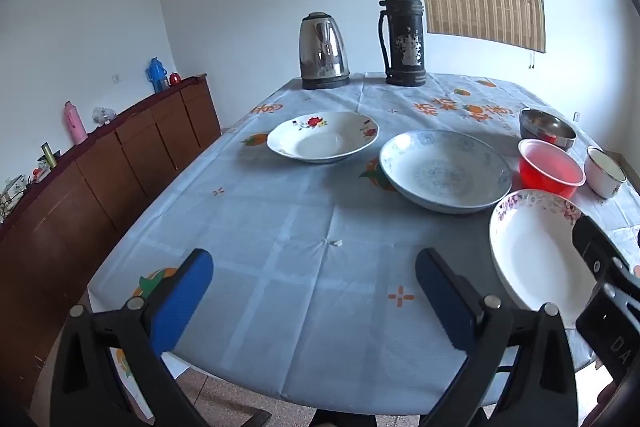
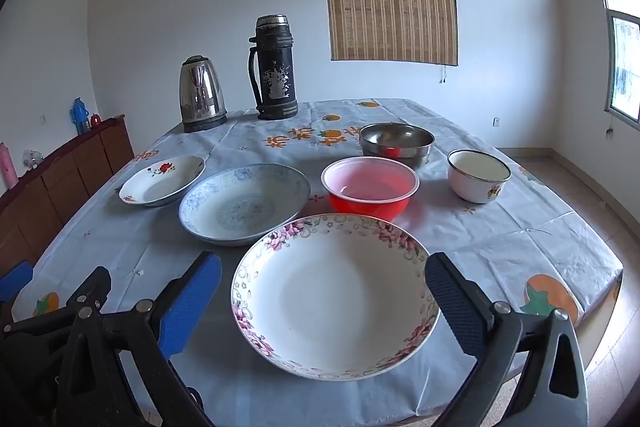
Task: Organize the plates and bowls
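Note:
Three plates lie on the table: a pink-flower-rimmed plate (image 2: 336,299) nearest, a blue-patterned plate (image 2: 244,203) behind it, and a red-flower plate (image 2: 162,181) at the left. Behind them stand a red plastic bowl (image 2: 370,189), a steel bowl (image 2: 396,141) and a white enamel bowl (image 2: 478,175). My right gripper (image 2: 324,301) is open, its fingers either side of the pink-flower plate, above it. My left gripper (image 1: 314,301) is open and empty over bare tablecloth, left of the pink-flower plate (image 1: 536,251). The blue-patterned plate (image 1: 444,171) and red-flower plate (image 1: 322,137) lie ahead of it.
A steel kettle (image 2: 200,99) and a dark thermos (image 2: 274,67) stand at the table's far side. A brown sideboard (image 1: 100,163) with bottles runs along the left wall. The table's near edge (image 1: 304,395) is just below the left gripper.

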`<action>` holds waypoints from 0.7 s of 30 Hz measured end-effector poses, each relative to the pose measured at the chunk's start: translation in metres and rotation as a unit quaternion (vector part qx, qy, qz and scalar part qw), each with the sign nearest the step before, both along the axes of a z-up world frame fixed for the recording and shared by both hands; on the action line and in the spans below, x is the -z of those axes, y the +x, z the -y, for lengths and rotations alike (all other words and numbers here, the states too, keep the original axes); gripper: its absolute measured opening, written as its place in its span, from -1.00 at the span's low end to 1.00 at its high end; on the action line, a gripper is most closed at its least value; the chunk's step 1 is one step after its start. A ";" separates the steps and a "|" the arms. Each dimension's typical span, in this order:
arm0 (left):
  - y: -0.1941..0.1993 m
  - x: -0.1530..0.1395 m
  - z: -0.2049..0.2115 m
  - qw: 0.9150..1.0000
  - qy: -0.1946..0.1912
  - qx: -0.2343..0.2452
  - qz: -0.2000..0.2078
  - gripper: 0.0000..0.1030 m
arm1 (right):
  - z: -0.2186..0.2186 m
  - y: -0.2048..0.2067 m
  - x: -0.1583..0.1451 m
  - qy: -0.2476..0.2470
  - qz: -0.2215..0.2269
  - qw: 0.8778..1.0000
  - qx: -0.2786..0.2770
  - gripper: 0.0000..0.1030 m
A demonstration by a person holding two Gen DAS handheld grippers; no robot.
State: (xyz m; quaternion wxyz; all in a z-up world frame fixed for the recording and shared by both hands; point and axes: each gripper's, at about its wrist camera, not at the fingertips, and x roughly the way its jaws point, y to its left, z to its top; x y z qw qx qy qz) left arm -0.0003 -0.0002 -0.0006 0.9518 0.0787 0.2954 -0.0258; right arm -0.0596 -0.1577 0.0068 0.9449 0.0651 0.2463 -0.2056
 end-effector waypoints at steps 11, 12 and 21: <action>-0.001 0.005 0.002 1.000 -0.019 0.012 -0.015 1.00 | 0.001 0.001 0.001 0.002 -0.003 1.000 -0.003 0.99; 0.000 0.004 -0.001 1.000 -0.020 0.011 -0.015 1.00 | 0.002 0.002 0.000 0.001 -0.003 1.000 -0.003 0.99; 0.000 0.002 -0.001 0.999 -0.021 0.018 -0.017 1.00 | -0.001 0.000 0.001 -0.001 0.000 1.000 -0.001 0.99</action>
